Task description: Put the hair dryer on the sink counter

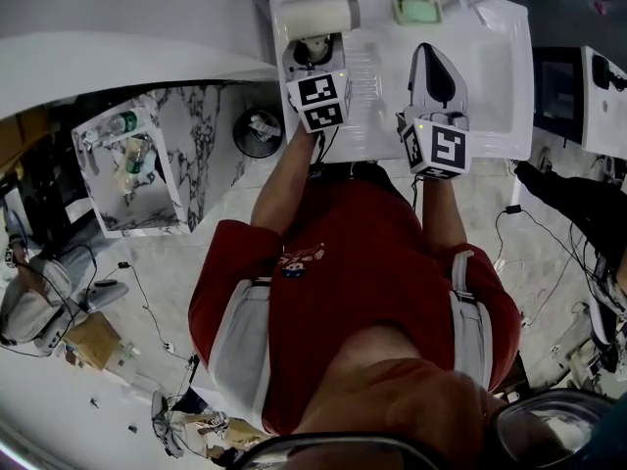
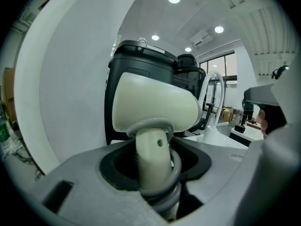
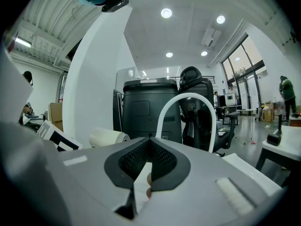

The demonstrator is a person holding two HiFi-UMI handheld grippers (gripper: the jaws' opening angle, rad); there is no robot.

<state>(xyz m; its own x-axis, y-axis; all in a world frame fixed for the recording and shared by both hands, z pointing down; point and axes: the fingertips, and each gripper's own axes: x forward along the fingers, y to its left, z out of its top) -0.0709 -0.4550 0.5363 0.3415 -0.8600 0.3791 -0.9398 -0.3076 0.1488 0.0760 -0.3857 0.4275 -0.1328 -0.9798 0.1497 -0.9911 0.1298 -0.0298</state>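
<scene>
L gripper [image 1: 313, 55]: clenched on hair dryer [image 1: 315, 15], pads across the handle just below the barrel. Grey cord [image 2: 175, 180] coiled round handle and caught in same grip, prob. so no loose loop drags or snags on the way down. Barrel sits crosswise above jaws, handle roughly upright in left gripper view. Low grip on handle keeps bulky end clear of jaws.

Dryer pos.: over rear-left corner of sink counter [image 1: 495, 86], apparently in the air. Contact w/ counter can't be confirmed from any view. Task judged near end: lower, set down, release.

R gripper [image 1: 432, 67]: jaws closed together, nothing between them. Hovers over the basin beside L, facing white faucet arch [image 3: 188, 100]. Prob. parked as standby, w/ no part in the carry.

Green pad [image 1: 418, 9] lies at rear of counter, just right of dryer. Keep barrel off it when setting down. Risk: round barrel may roll once freed, so lay flat w/ handle as a stop. Release only w/ weight resting on counter.
</scene>
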